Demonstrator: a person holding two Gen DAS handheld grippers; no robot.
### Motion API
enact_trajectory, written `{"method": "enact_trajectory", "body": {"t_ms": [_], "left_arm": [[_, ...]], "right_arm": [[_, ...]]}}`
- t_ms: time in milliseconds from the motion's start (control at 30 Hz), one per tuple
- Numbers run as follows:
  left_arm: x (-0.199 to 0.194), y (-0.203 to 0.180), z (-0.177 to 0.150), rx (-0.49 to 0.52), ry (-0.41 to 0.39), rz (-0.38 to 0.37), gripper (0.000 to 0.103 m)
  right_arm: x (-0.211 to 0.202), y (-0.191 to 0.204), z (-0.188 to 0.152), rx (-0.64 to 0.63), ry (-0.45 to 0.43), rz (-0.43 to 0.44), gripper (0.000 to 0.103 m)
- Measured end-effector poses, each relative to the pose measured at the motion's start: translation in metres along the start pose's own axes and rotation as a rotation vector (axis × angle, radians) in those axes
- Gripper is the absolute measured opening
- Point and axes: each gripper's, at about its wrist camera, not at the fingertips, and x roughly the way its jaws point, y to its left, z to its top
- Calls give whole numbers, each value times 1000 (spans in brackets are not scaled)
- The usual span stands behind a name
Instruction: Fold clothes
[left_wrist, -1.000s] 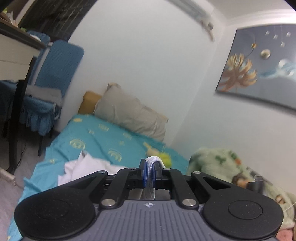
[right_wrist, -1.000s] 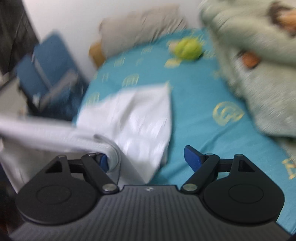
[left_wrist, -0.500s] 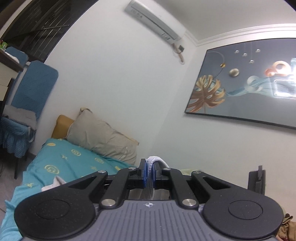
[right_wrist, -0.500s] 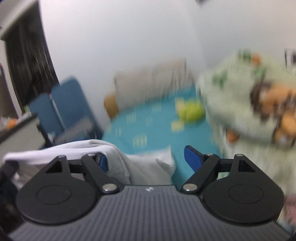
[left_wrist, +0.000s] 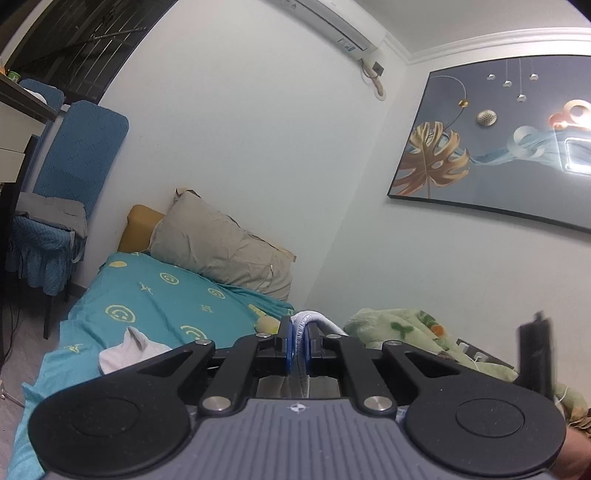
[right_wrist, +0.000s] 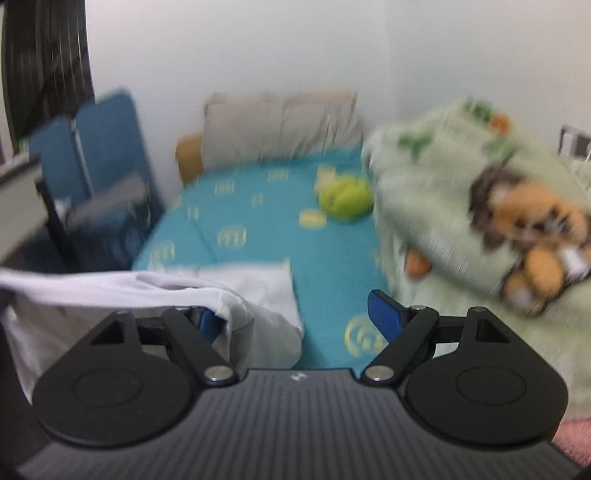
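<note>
My left camera sits just behind my left gripper (left_wrist: 297, 345) and looks level along the bed (left_wrist: 155, 299) toward the grey pillow (left_wrist: 225, 247) and the white wall, so it also takes in the picture (left_wrist: 498, 147) and the air conditioner (left_wrist: 332, 22) high up. My right camera rides behind my right gripper (right_wrist: 295, 317) and tilts down onto the bed (right_wrist: 258, 229) from nearer, its view blurred. Both views share the teal sheet, the pillow (right_wrist: 280, 125), the blue chairs (left_wrist: 77, 155) on the left, the green blanket (right_wrist: 461, 206) on the right and the yellow-green toy (right_wrist: 345, 199).
</note>
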Motion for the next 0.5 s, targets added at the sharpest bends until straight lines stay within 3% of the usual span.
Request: {"method": "enact_trajectory", "body": {"t_ms": [133, 167, 233, 300, 367, 433, 500], "left_arm": [[2, 2, 0, -1, 8, 21, 6], [3, 4, 0, -3, 19, 36, 6], [5, 9, -2, -7, 39, 65, 6], [7, 14, -4, -15, 67, 98, 7], [13, 24, -9, -39, 123, 109, 7], [21, 31, -16, -55, 189, 112, 8], [28, 33, -27, -37, 244, 122, 10]], "right_arm": [[44, 31, -32, -100, 148, -19, 81], [47, 37, -36, -98, 143, -15, 75], [45, 46, -38, -87, 98, -21, 58], [31, 46, -34, -72, 0, -50, 50], [15, 43, -28, -44, -100, -65, 30], [2, 33, -22, 13, -152, -39, 17], [-5, 26, -18, 65, -174, -1, 14]]}}
